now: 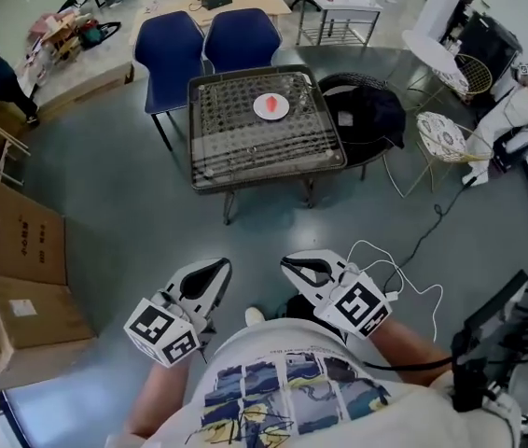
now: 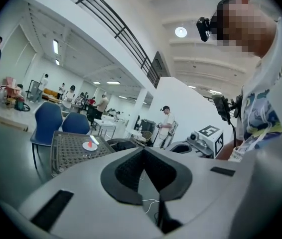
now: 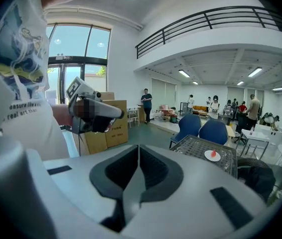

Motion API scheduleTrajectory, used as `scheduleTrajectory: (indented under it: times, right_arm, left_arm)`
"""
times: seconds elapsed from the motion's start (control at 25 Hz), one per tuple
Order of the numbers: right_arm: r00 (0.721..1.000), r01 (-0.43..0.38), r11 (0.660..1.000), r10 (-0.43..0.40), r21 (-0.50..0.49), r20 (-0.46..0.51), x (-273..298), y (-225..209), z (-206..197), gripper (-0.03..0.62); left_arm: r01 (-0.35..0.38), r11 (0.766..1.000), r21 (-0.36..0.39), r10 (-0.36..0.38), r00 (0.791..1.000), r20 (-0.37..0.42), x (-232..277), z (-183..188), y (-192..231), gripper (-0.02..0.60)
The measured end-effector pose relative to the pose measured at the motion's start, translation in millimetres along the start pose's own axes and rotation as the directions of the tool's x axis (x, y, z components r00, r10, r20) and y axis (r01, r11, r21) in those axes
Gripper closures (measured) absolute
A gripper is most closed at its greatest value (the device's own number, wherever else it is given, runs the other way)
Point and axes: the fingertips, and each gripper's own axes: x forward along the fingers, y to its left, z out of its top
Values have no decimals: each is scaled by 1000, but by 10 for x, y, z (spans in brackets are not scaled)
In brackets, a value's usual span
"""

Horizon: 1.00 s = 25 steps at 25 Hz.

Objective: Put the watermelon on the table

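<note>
A red watermelon slice [image 1: 271, 104] lies on a white plate [image 1: 270, 112] near the far side of the low mesh-topped table [image 1: 227, 157], well ahead of me. Both grippers hang close to my body, far short of the table. In the head view my left gripper [image 1: 217, 271] and my right gripper [image 1: 294, 267] are side by side, each shut with nothing between the jaws. The left gripper view shows its shut jaws [image 2: 143, 151] and the watermelon [image 2: 90, 144] small at the left. From the right gripper [image 3: 139, 148] the watermelon [image 3: 213, 153] shows far off to the right.
Two blue chairs [image 1: 206, 45] stand behind the table. A black round chair [image 1: 368, 115] and a white wire chair [image 1: 443, 138] are at its right. Cardboard boxes [image 1: 12, 245] line the left. A cable [image 1: 423, 241] runs over the grey floor. Several people stand around the room.
</note>
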Motion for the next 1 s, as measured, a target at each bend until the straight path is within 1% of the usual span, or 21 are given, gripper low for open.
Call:
scheduleTrajectory:
  times: [0.16, 0.28, 0.4, 0.64, 0.76, 1.0]
  right_arm:
    - [1000, -12, 1000, 12, -24, 7, 3, 203, 151, 574]
    - [1000, -15, 999, 15, -36, 7, 20, 311, 183, 576]
    - [1000, -5, 1000, 5, -31, 4, 17, 354, 154, 577]
    - [1000, -14, 999, 14, -40, 0, 30, 419, 159, 579]
    - [1000, -4, 999, 2, -51, -25, 36, 457, 100, 582]
    - [999, -14, 998, 11, -62, -40, 66, 477, 125, 583]
  left_arm:
    - [11, 1000, -2, -11, 1000, -4, -191, -36, -70, 572]
    - [19, 1000, -3, -19, 1000, -10, -276, -104, -95, 572]
    - [39, 999, -5, -39, 999, -20, -264, -173, -119, 572]
    - [48, 999, -10, -48, 998, -27, -263, -219, -161, 572]
    - [60, 998, -11, -60, 998, -30, -277, -285, -168, 572]
    - [55, 998, -13, -55, 998, -24, -297, -264, -143, 572]
